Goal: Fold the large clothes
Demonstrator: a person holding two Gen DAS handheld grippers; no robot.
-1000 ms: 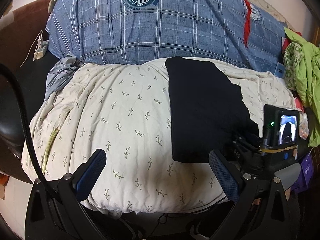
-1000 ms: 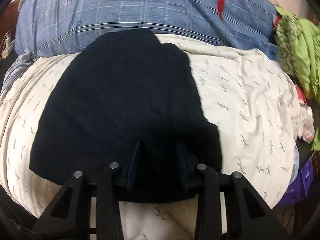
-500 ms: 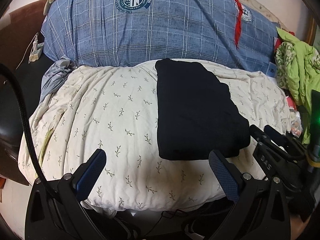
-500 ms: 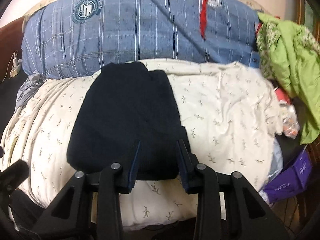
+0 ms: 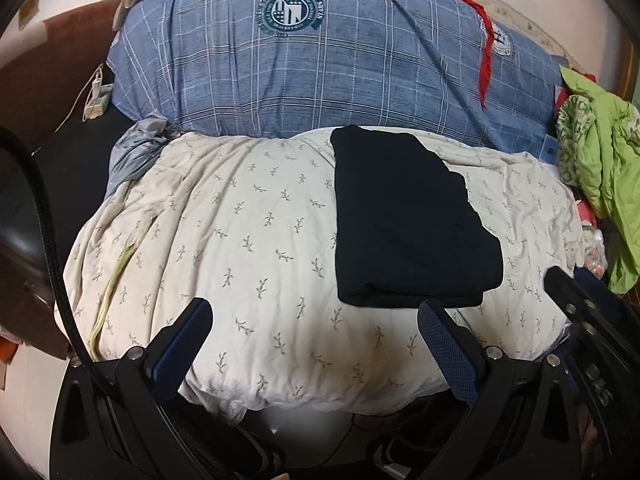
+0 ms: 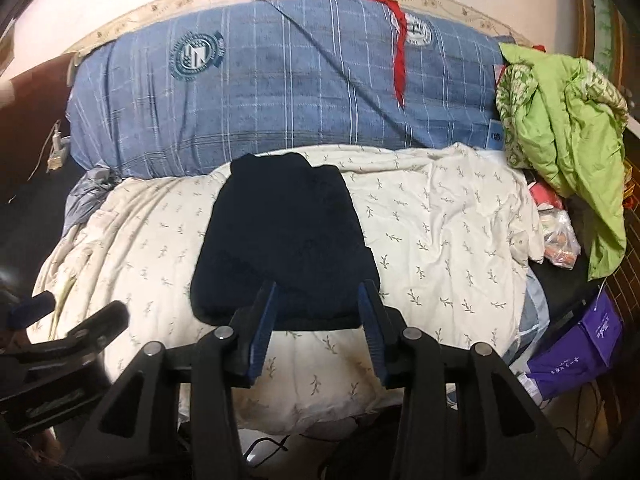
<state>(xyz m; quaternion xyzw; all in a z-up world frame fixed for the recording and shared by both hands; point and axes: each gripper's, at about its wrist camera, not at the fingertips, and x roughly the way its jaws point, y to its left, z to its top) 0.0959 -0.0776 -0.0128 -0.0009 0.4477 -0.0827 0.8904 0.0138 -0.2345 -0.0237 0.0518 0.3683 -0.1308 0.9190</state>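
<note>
Navy folded cloth garment (image 5: 408, 220) lay finished at twelve o'clock on the cream leaf-print quilt (image 5: 248, 240); my left gripper (image 5: 316, 340) gaped empty, my right gripper (image 6: 318, 312) was opening, holding nothing; next, another garment

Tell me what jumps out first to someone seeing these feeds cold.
The dark folded garment lies flat on the leaf-print white duvet, nothing gripping it. Behind it a big blue plaid quilt with a round crest fills the back. A crumpled lime-green cloth pile sits at the right edge.
</note>
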